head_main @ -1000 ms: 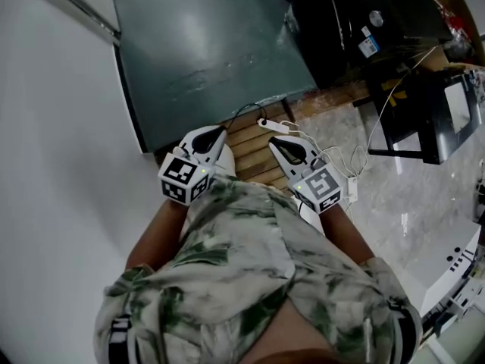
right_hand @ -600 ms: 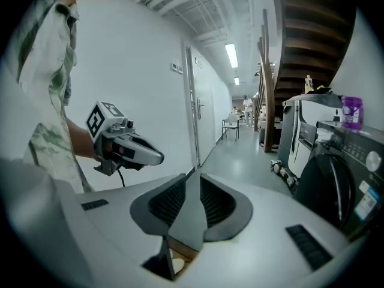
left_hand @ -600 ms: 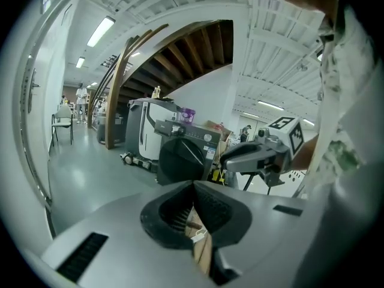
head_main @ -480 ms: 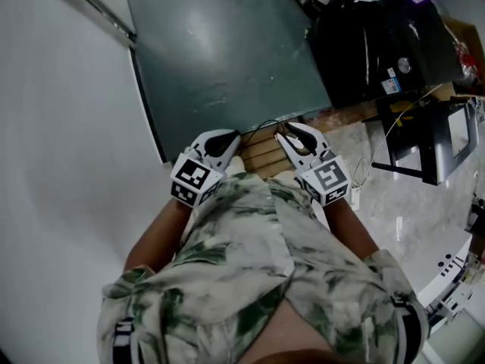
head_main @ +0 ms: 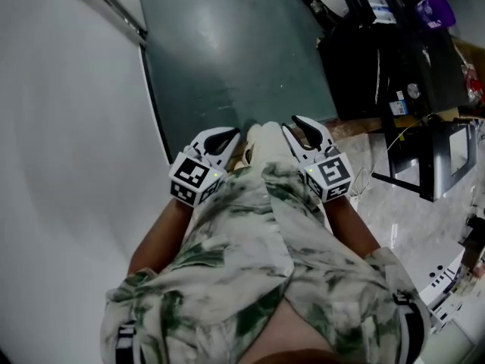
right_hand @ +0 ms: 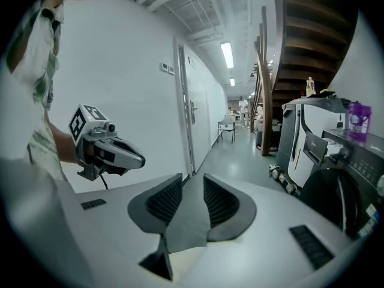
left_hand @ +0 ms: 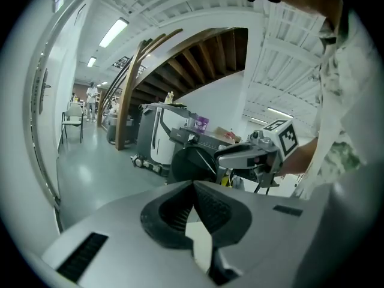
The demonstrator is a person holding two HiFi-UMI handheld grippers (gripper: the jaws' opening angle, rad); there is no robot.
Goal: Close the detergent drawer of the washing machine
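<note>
Both grippers are held up in front of the person's patterned shirt, side by side. My left gripper (head_main: 225, 134) (left_hand: 193, 185) has its jaws meeting at the tips with nothing between them. My right gripper (head_main: 298, 125) (right_hand: 193, 177) shows a clear gap and its jaws are opening, also with nothing between them. The dark front-loading washing machine (right_hand: 339, 188) (left_hand: 193, 162) stands well ahead on the right, a purple bottle (right_hand: 358, 120) on its top. Neither gripper touches it. I cannot make out the detergent drawer clearly.
A grey-green floor (head_main: 227, 59) stretches ahead down a corridor. A white wall (head_main: 68, 127) with a door (right_hand: 193, 122) runs along the left. Dark appliances and a black stand (head_main: 424, 158) crowd the right. A wooden staircase (left_hand: 180, 56) rises beyond, and a chair (left_hand: 72, 122) stands far off.
Both grippers have moved up and forward together in the head view. The right jaws went from shut to apart. The wooden slats and white cable on the floor have gone behind the shirt.
</note>
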